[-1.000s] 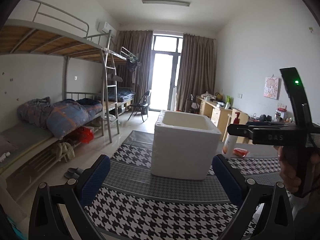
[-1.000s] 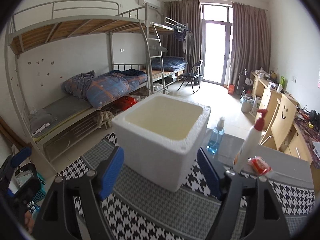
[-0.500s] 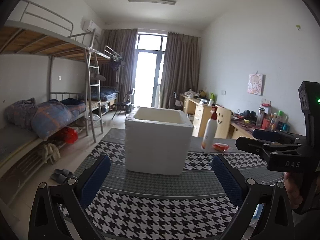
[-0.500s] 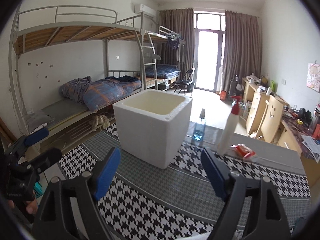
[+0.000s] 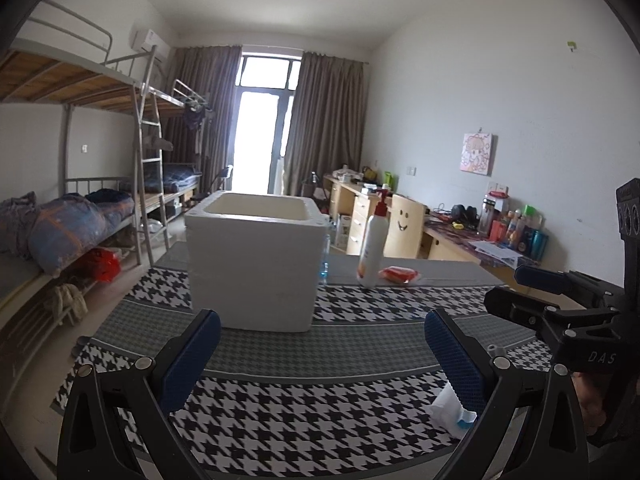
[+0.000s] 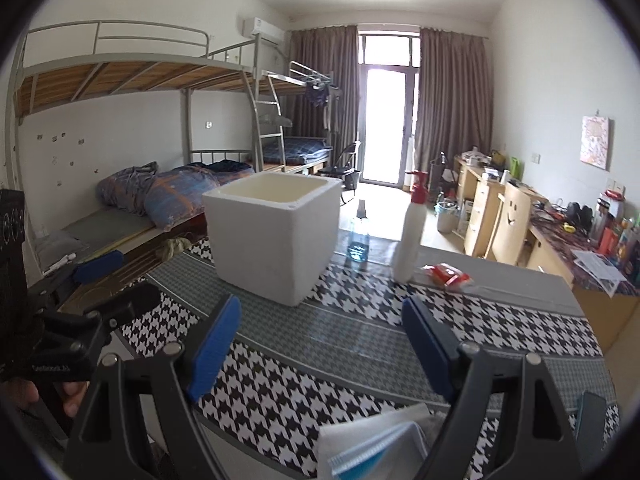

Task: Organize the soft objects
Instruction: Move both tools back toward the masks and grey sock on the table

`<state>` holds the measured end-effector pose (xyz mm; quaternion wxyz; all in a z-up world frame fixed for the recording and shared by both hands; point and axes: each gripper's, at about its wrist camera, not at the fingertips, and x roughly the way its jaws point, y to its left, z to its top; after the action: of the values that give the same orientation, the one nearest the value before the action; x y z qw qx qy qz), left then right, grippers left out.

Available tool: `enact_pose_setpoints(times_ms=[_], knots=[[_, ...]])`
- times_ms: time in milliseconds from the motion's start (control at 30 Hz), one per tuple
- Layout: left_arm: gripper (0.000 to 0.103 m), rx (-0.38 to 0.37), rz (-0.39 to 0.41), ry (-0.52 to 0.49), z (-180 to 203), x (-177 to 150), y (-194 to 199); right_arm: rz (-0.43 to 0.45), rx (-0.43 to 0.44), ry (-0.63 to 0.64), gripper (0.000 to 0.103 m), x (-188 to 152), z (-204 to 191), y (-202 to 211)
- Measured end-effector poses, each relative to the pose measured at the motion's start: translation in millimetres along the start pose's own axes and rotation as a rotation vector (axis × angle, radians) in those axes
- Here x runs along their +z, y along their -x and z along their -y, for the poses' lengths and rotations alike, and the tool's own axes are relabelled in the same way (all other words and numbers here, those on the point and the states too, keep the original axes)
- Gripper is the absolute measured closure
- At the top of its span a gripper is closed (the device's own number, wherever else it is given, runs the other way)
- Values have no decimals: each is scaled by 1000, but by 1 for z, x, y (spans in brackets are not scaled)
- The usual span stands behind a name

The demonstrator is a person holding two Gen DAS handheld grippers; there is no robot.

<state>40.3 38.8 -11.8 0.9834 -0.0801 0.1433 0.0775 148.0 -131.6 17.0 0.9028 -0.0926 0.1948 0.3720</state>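
A white foam box [image 5: 254, 264] [image 6: 276, 236] stands open-topped on the houndstooth tablecloth [image 5: 280, 416] [image 6: 280, 392]. A soft white and blue tissue pack [image 5: 450, 408] [image 6: 372, 444] lies at the near edge, right under my right gripper and beside the left gripper's right finger. My left gripper [image 5: 322, 344] [image 6: 116, 284] is open with nothing between its blue pads, well short of the box. My right gripper [image 6: 322, 340] [image 5: 516, 290] is also open and holds nothing. A small red packet [image 5: 398, 275] [image 6: 448, 274] lies behind the box to the right.
A white pump bottle with a red top [image 5: 374, 248] [image 6: 410, 236] and a clear blue bottle [image 6: 358, 240] stand behind the box. Bunk beds [image 6: 140, 200] run along the left wall. Cluttered desks [image 5: 480, 236] line the right wall.
Both grippers have drawn back from the foam box, which now looks smaller and farther. The tissue pack has come into view at the bottom. The right gripper sits lower in the left view.
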Motion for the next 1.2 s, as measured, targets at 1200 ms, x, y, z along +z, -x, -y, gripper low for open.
enact_pose_setpoints(times_ms=[1200], knots=[[1, -266, -141, -155, 73, -21, -40, -91, -227, -202, 17, -81, 65, 34]])
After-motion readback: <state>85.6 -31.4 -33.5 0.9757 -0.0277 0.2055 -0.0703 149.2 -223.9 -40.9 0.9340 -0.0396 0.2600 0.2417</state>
